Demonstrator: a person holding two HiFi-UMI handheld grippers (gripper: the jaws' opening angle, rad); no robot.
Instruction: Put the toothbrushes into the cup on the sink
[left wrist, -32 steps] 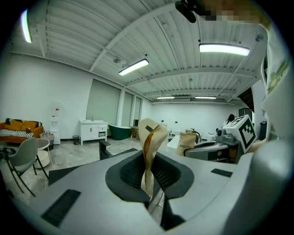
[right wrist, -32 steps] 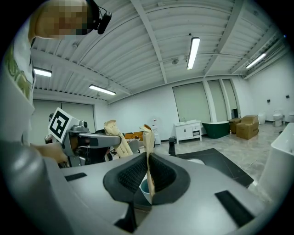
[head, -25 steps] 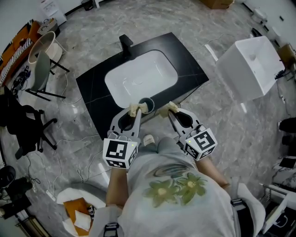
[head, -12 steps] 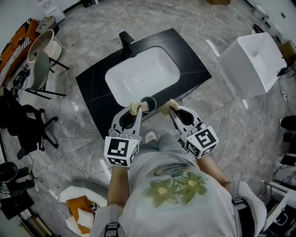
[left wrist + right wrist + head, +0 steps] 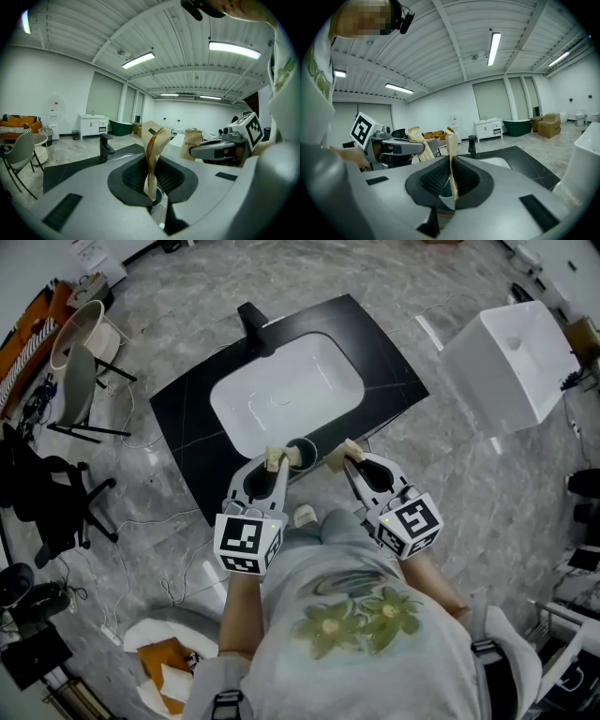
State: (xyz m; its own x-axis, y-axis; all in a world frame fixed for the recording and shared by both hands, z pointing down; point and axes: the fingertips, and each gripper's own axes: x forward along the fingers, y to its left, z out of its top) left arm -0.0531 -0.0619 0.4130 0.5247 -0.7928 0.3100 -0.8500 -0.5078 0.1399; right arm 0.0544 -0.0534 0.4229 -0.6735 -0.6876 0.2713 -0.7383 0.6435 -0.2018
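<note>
A dark green cup [image 5: 301,450] stands on the black countertop [image 5: 187,432] at the front rim of the white sink basin [image 5: 286,395]. My left gripper [image 5: 274,461] hovers just left of the cup, its tan pads pressed together with nothing seen between them. My right gripper [image 5: 345,453] hangs just right of the cup, also shut and empty. In the left gripper view the closed pads [image 5: 152,154] stand over the cup [image 5: 157,196]. The right gripper view shows its shut pads [image 5: 451,145] and the cup [image 5: 444,187] below. No toothbrush is visible in any view.
A black faucet [image 5: 253,326] stands at the far side of the basin. A white box-shaped unit [image 5: 506,367] sits on the floor to the right. A pale chair [image 5: 80,371] and a black office chair [image 5: 47,493] stand at the left, with cables on the marble floor.
</note>
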